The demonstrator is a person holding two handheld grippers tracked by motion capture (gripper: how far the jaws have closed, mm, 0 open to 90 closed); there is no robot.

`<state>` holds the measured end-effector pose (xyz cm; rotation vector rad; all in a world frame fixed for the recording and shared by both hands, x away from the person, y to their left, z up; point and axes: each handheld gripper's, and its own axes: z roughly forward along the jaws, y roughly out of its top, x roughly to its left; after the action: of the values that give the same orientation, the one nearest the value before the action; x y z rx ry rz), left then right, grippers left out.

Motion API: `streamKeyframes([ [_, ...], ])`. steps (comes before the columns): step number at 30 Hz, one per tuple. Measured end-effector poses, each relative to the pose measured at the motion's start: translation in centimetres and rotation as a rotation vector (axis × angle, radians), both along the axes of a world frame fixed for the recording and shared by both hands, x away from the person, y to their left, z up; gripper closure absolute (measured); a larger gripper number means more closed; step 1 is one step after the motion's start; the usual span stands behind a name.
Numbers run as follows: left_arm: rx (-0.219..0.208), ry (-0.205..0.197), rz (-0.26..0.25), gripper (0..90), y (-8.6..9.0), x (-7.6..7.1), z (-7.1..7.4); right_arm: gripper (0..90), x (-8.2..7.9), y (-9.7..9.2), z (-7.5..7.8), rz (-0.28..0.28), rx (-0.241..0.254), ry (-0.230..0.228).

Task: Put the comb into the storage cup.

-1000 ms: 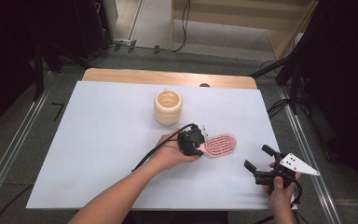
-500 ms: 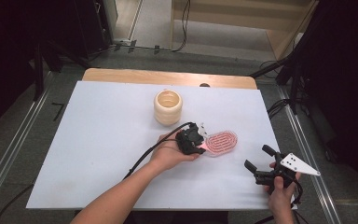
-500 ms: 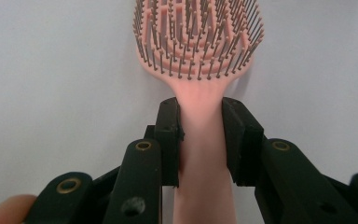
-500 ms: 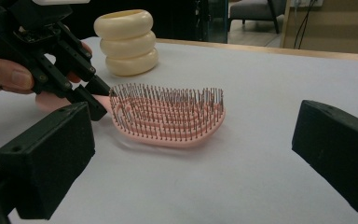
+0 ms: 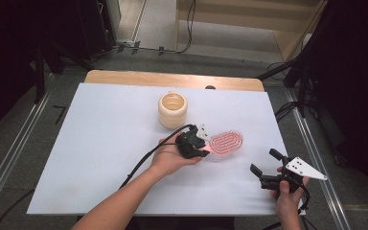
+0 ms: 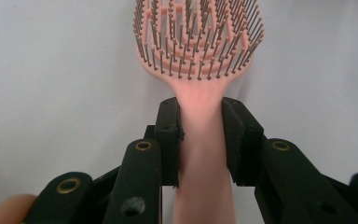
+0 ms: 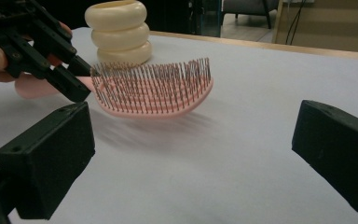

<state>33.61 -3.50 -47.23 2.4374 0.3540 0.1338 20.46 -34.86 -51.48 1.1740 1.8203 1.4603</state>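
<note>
A pink hairbrush (image 5: 226,142) with dark bristles sits near the middle of the white table, bristles up. My left gripper (image 5: 202,146) is shut on its handle (image 6: 200,121), both pads pressing the handle's sides just below the head (image 6: 198,35). In the right gripper view the hairbrush (image 7: 154,91) appears slightly raised at its far end, with the left gripper (image 7: 81,79) at its left. My right gripper (image 5: 264,166) stands open near the table's front right edge, nothing between its wide-set jaws.
A cream ribbed cup (image 5: 173,109) stands behind the brush, and shows as the cream cup (image 7: 119,30) in the right gripper view. A wooden strip (image 5: 172,79) edges the far side of the white table (image 5: 100,143). Metal rails run along both sides.
The left gripper and the brush have shifted very slightly; the grip is unchanged. The right gripper has stayed where it was.
</note>
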Motion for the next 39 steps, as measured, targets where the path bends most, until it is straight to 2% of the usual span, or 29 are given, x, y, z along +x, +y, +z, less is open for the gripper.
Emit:
streamKeyframes([
  [4,-0.031,-0.011,0.009,70.0,0.6,-0.1,0.4,0.0,0.1,0.0,0.3,-0.008,-0.01,0.017],
  [7,-0.051,-0.019,0.015,70.0,1.3,-0.3,0.8,0.0,0.1,0.0,0.6,0.002,0.021,0.031],
  [12,-0.088,-0.032,0.031,70.0,2.4,-0.4,1.3,0.0,0.3,0.5,1.3,-0.017,0.049,0.051],
  [14,-0.1,-0.034,0.033,70.0,2.8,-0.5,1.4,0.0,0.4,0.8,1.7,-0.014,0.062,0.047],
  [17,-0.118,-0.04,0.042,70.0,3.3,-0.6,1.7,0.0,0.6,1.4,2.3,-0.016,0.066,0.055],
  [19,-0.13,-0.047,0.05,70.0,3.7,-0.7,1.8,0.0,0.7,1.9,2.7,-0.025,0.05,0.063],
  [24,-0.173,-0.053,0.076,70.0,4.8,-1.0,2.2,0.0,1.2,3.3,3.6,0.0,0.053,0.072],
  [39,-0.239,-0.081,0.12,70.0,8.1,-1.7,3.3,0.0,3.0,7.5,5.5,0.075,0.058,0.087],
])
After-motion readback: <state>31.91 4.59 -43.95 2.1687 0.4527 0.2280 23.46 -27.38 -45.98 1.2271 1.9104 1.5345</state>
